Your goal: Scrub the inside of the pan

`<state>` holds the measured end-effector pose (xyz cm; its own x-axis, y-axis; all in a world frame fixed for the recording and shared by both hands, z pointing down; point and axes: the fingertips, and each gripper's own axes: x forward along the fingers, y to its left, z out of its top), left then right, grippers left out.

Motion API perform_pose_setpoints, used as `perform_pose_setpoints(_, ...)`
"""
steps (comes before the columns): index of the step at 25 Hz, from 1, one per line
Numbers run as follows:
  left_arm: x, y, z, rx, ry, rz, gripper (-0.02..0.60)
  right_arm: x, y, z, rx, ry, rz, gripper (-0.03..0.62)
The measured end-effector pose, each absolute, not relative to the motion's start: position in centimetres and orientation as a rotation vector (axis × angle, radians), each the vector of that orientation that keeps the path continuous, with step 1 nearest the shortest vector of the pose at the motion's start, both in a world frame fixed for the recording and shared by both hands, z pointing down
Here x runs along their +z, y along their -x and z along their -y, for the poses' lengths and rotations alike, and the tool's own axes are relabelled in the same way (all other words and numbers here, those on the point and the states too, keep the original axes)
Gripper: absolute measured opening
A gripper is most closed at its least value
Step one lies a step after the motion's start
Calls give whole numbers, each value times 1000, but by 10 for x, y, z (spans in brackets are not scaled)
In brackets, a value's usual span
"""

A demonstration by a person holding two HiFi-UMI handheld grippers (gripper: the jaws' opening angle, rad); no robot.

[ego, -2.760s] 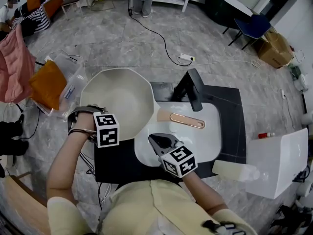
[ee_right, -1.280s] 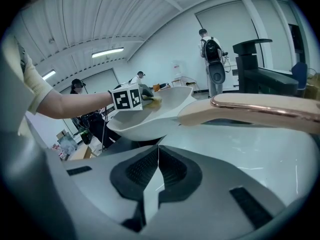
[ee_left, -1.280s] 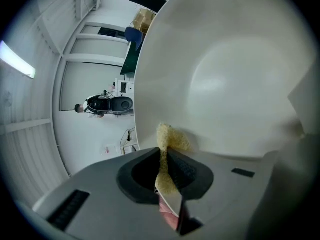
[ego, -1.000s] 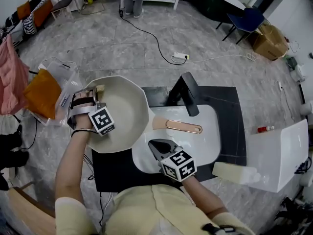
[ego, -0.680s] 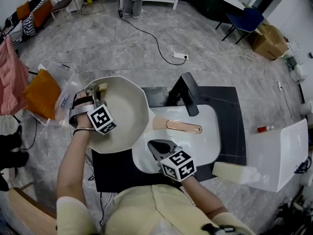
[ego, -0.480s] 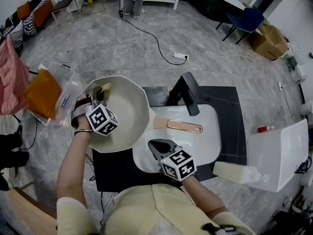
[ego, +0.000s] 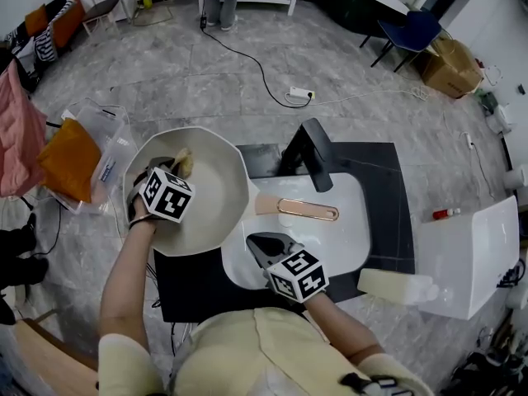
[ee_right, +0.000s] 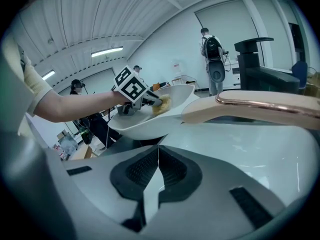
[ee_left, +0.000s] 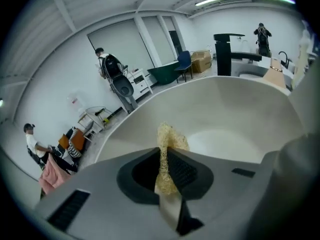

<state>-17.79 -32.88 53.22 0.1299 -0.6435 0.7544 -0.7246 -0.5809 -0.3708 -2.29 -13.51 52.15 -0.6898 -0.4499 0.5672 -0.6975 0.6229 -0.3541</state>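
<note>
The cream pan point(ego: 210, 200) rests partly over the sink's left side, its copper-inlaid handle point(ego: 307, 210) pointing right. My left gripper point(ego: 177, 168) is inside the pan at its far left wall, shut on a yellow scrub sponge point(ego: 185, 164). In the left gripper view the sponge point(ee_left: 167, 146) sticks out between the closed jaws, against the pan's inner wall point(ee_left: 240, 109). My right gripper point(ego: 266, 242) is shut with nothing in it, hovering over the sink just near of the handle. The right gripper view shows the pan point(ee_right: 145, 119), handle point(ee_right: 260, 106) and sponge point(ee_right: 163, 104).
A white sink basin point(ego: 351, 238) sits in a black counter point(ego: 398, 213) with a black faucet point(ego: 312, 151) behind it. A white bottle point(ego: 398, 287) lies at the right, beside a white box point(ego: 474, 254). A clear bin with orange cloth point(ego: 78, 155) stands left.
My left gripper has carried the sponge from the pan's near left rim up along the left wall toward the far side. The right gripper has stayed in place.
</note>
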Motion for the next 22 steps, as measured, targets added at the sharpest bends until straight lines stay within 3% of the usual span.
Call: perform_pose_setpoints(22, 556, 103, 313, 1539, -2455, 1035, 40, 525, 21, 131, 788, -903, 2407, 16)
